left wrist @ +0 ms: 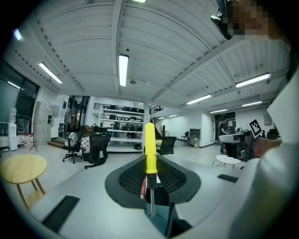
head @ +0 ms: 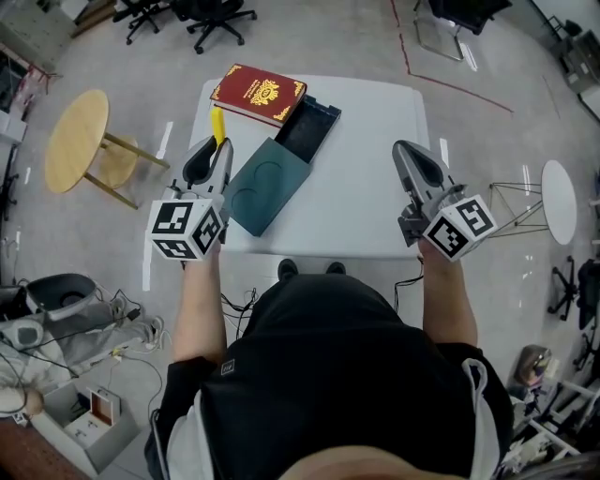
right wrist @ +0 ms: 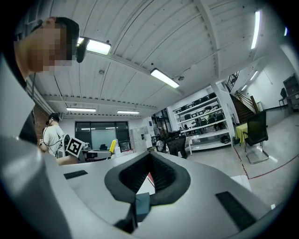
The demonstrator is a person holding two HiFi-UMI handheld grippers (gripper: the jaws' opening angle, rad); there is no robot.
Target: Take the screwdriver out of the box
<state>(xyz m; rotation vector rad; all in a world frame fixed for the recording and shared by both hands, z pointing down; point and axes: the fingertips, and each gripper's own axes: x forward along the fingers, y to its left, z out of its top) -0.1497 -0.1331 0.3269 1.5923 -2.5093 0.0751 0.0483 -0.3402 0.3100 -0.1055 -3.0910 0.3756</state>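
Note:
My left gripper (head: 214, 150) is shut on a screwdriver with a yellow handle (head: 217, 125) and holds it over the left edge of the white table (head: 375, 187). In the left gripper view the handle (left wrist: 150, 149) stands upright between the pads and the metal shaft (left wrist: 152, 200) points down. The open teal box (head: 267, 185) lies just to the right of it, its dark inner tray (head: 307, 129) behind. My right gripper (head: 401, 148) hovers over the table's right part, shut, with nothing between its jaws. In the right gripper view the yellow handle (right wrist: 112, 145) shows at far left.
A red book (head: 258, 94) lies at the table's far left corner, against the box. On the floor stand a round wooden table (head: 80, 141) at left, a small white round table (head: 560, 202) at right and office chairs (head: 220, 19) beyond. Cables and gear lie at lower left.

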